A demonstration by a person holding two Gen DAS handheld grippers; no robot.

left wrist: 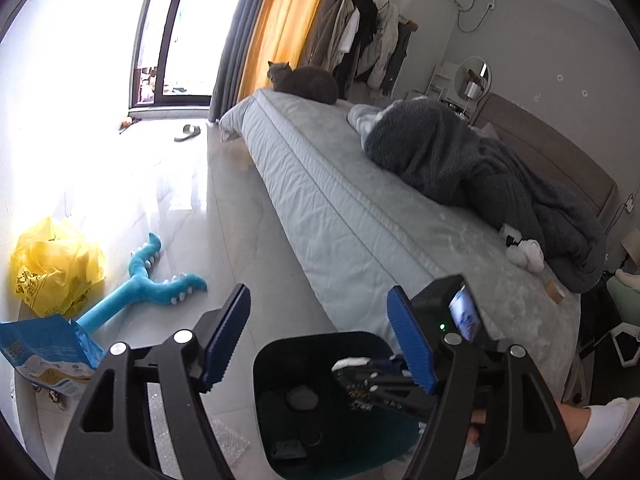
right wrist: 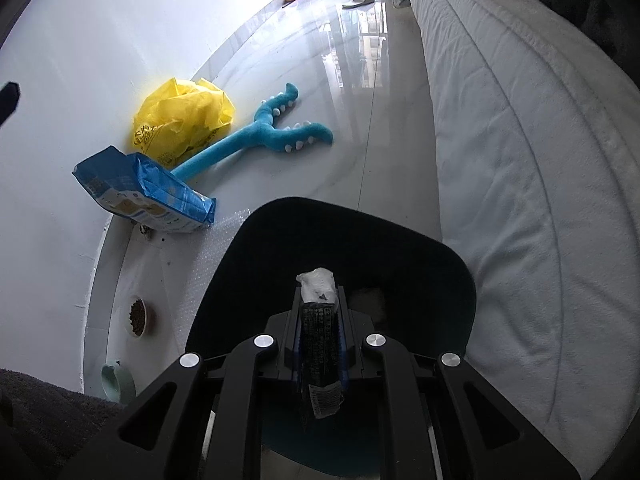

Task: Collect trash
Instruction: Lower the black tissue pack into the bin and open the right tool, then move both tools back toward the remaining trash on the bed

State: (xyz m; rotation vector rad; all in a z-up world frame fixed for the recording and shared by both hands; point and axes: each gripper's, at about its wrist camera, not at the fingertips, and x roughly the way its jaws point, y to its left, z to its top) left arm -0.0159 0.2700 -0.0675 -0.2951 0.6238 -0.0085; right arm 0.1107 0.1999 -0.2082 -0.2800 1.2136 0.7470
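Note:
My right gripper (right wrist: 318, 308) is shut on a black printed wrapper (right wrist: 320, 344) with a white crumpled end, held right over the open mouth of a dark bin (right wrist: 432, 256) on the floor beside the bed. In the left wrist view the right gripper (left wrist: 384, 376) reaches into the bin (left wrist: 280, 364) from the right, still holding the wrapper. My left gripper (left wrist: 316, 340) is open and empty, its blue pads above the bin's rim.
A yellow plastic bag (right wrist: 180, 120), a blue pet food bag (right wrist: 140, 192) and a blue plush toy (right wrist: 260, 132) lie by the left wall. Bubble wrap (right wrist: 208, 256) and a food bowl (right wrist: 138, 316) sit near the bin. The bed (left wrist: 360, 208) runs along the right, with a cat (left wrist: 304, 82) on it.

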